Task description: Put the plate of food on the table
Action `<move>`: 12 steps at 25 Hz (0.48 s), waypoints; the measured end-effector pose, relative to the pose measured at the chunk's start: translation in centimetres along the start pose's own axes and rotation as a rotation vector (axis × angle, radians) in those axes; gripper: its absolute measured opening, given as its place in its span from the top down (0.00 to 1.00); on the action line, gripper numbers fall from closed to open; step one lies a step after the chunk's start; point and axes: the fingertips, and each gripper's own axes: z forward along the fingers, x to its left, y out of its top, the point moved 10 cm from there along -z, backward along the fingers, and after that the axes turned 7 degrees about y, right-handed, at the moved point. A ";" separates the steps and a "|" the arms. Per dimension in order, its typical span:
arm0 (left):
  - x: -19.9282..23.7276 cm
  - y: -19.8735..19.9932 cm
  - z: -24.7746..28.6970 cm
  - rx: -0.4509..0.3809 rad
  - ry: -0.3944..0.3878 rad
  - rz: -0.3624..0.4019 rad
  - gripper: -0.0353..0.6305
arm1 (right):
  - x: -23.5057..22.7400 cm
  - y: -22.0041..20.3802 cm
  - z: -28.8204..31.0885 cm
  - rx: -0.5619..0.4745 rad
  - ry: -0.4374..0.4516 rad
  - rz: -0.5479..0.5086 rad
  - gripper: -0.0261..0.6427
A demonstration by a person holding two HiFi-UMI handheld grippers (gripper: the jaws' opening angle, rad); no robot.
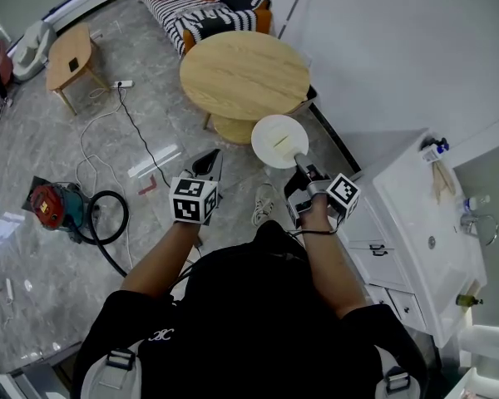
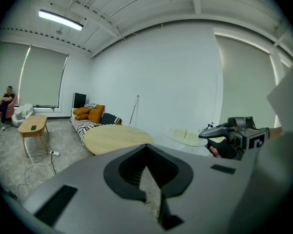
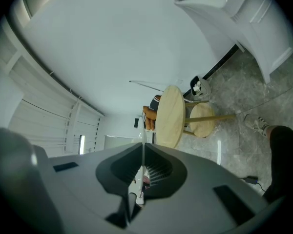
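Note:
A white plate with a pale strip of food on it hangs in the air just off the near edge of the round wooden table. My right gripper is shut on the plate's near rim. In the right gripper view the plate shows edge-on as a thin line between the closed jaws, with the table beyond. My left gripper is shut and holds nothing, to the left of the plate. The left gripper view shows the table, the plate and the right gripper.
A red vacuum cleaner with a black hose and loose cables lie on the floor at left. A small wooden side table and a striped sofa stand behind. A white sink cabinet is at right. A person sits far off.

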 end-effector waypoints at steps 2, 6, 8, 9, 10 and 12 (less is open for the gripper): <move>0.4 0.3 0.2 0.001 0.001 0.009 0.94 | -0.1 0.1 0.6 -0.006 -0.004 0.005 0.93; 1.5 1.0 0.9 -0.004 0.006 0.015 0.94 | 0.0 0.4 2.2 -0.003 0.009 -0.002 0.93; 1.9 1.2 1.5 -0.007 0.011 0.015 0.94 | 0.0 0.8 3.0 0.001 0.016 -0.010 0.93; 2.0 1.3 1.8 -0.007 0.012 0.016 0.94 | 0.0 1.0 3.4 0.001 0.017 -0.013 0.93; 2.2 1.3 2.3 -0.006 0.013 0.016 0.94 | -0.1 1.3 3.9 0.001 0.016 -0.015 0.93; 2.4 1.4 3.2 -0.006 0.015 0.016 0.94 | -0.3 2.0 4.7 0.008 0.010 -0.016 0.93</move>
